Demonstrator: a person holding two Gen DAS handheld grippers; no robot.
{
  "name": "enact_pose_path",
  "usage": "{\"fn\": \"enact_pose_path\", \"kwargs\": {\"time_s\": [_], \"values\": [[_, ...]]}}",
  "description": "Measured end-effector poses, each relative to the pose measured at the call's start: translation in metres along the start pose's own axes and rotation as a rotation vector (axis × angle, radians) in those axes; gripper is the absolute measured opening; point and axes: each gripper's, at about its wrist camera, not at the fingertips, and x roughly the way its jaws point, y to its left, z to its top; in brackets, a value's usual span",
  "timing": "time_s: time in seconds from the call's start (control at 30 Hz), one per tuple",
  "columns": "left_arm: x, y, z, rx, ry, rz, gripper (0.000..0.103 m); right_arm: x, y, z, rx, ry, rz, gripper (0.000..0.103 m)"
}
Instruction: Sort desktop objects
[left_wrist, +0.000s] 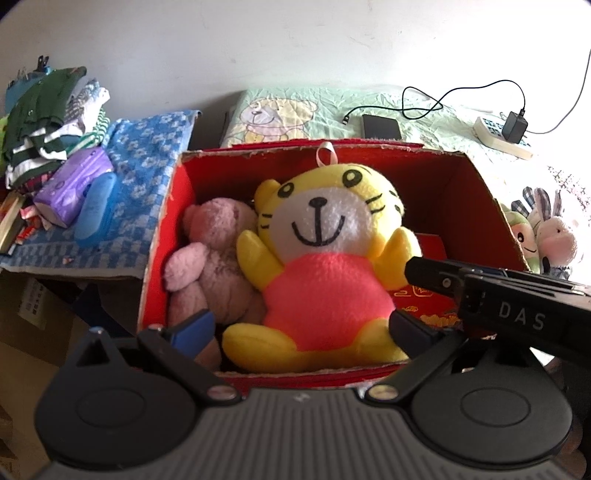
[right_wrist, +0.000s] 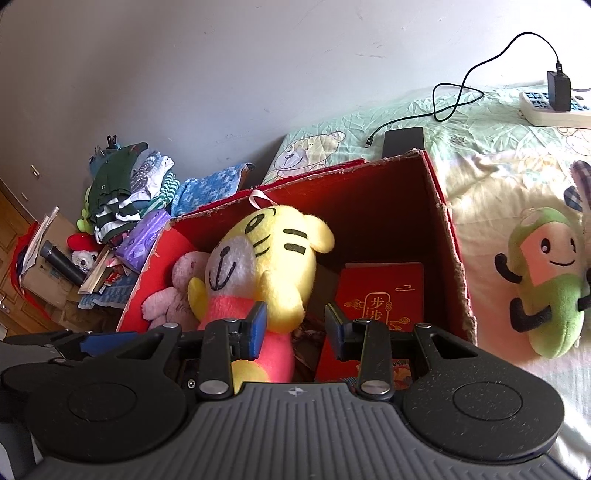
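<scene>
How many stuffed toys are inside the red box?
2. The yellow tiger sits in the middle of the red box, and the pink bear is squeezed against the box's left wall. More could be hidden under them.

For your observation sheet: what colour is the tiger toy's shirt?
Bright pink-orange, on the yellow tiger toy; clearest in the left wrist view.

Pink bear (left_wrist: 218, 266): I see only its left part; the yellow tiger toy (left_wrist: 321, 258) covers the rest.
Red booklet (right_wrist: 380, 295): behind the tiger; my right gripper (right_wrist: 295, 325) hides its lower edge, and the gold characters are cut.
Rabbit toys (left_wrist: 550, 229): right of the red box (left_wrist: 162, 236), overexposed, partly behind its wall.
Green toy (right_wrist: 546, 280): the picture edge cuts its right side.
</scene>
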Motion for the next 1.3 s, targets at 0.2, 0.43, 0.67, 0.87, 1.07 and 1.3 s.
{"fn": "enact_pose_path", "kwargs": {"time_s": [0.2, 0.43, 0.67, 0.87, 1.07, 1.3], "values": [[-0.009, -0.005, -0.003, 0.000, -0.007, 0.017, 0.101, -0.011, -0.001, -0.003, -0.002, -0.016, 0.004, 0.039], [-0.023, -0.015, -0.010, 0.003, -0.032, -0.001, 0.099, -0.027, -0.007, -0.006, -0.013, -0.034, 0.048, 0.039], [-0.044, -0.037, -0.016, 0.008, -0.087, -0.009, 0.097, -0.044, -0.024, -0.003, 0.001, -0.046, 0.145, 0.039], [-0.049, -0.070, -0.014, 0.024, -0.099, -0.025, 0.097, -0.061, -0.050, 0.001, 0.006, -0.051, 0.176, 0.039], [-0.055, -0.114, -0.012, 0.075, -0.116, -0.097, 0.094, -0.085, -0.088, 0.004, 0.030, -0.071, 0.196, 0.039], [-0.053, -0.171, -0.007, 0.142, -0.121, -0.206, 0.092, -0.112, -0.142, 0.006, 0.100, -0.097, 0.181, 0.039]]}}
